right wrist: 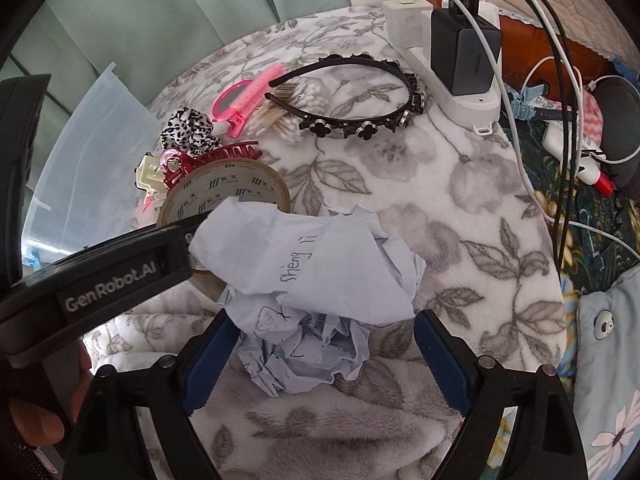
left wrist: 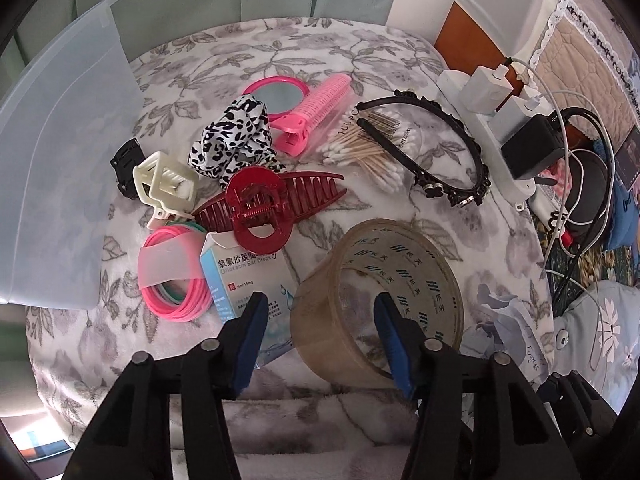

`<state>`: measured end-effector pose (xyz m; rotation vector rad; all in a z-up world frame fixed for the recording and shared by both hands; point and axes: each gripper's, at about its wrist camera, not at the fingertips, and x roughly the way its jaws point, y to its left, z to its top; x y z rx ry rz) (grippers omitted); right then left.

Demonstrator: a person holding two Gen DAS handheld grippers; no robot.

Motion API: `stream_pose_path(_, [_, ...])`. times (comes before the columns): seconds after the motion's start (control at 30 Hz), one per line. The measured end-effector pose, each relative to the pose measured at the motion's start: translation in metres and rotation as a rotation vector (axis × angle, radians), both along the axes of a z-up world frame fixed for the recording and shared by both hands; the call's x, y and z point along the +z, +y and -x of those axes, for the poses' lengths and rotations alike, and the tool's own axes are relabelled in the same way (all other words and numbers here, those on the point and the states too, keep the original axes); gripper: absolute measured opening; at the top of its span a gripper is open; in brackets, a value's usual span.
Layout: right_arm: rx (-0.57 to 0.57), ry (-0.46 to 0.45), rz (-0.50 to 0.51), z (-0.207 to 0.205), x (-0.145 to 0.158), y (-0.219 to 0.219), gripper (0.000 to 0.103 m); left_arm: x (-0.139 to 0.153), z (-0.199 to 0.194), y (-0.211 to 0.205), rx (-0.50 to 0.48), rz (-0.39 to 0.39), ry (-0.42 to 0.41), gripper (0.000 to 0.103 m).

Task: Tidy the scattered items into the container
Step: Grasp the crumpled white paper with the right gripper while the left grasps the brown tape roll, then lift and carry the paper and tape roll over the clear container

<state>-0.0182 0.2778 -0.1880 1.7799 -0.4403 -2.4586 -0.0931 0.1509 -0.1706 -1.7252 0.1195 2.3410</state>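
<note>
My left gripper is open around the near wall of a brown tape roll, one finger outside and one inside the ring. My right gripper is open with crumpled white paper lying between its fingers. The translucent plastic container stands at the left. Scattered on the floral blanket are a red claw clip, a cream clip, pink bands, an ear-drops box, a leopard scrunchie, a pink mirror, a pink roller clip, cotton swabs and a black headband.
A white power strip with chargers and cables lies along the blanket's right edge. More cables, a tube and cloth items sit beyond it at the right. Curtains hang behind the bed.
</note>
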Motion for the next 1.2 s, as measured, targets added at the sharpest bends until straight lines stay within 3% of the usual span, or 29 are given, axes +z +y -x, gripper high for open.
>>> stream_pose_path(0.13, [0.009, -0.007, 0.014, 0.003, -0.004, -0.004, 0.085, -0.003, 0.002, 0.002, 0.001, -0.009, -0.002, 0.037])
stream_pose_path(0.3, [0.013, -0.005, 0.013, 0.003, -0.004, -0.006, 0.082, -0.004, 0.001, 0.003, 0.015, 0.009, 0.027, 0.029])
stream_pose_path(0.43, [0.006, -0.005, 0.023, 0.002, -0.002, -0.004, 0.079, -0.002, 0.000, -0.003, 0.043, 0.018, 0.038, 0.010])
stream_pose_path(0.6, [-0.003, -0.002, 0.028, -0.001, 0.003, -0.004, 0.073, 0.000, -0.003, -0.012, 0.062, -0.013, 0.036, 0.010])
stream_pose_path(0.63, [-0.001, 0.003, 0.034, -0.001, 0.005, -0.004, 0.060, 0.000, -0.004, -0.013, 0.063, -0.014, 0.038, 0.010])
stream_pose_path(0.97, [-0.018, 0.022, 0.032, -0.009, 0.021, -0.006, 0.059, 0.014, -0.018, -0.031, 0.097, -0.064, 0.068, 0.010])
stream_pose_path(1.2, [-0.030, 0.103, 0.023, -0.016, 0.057, -0.003, 0.059, 0.057, -0.026, -0.055, 0.139, -0.161, 0.153, 0.010])
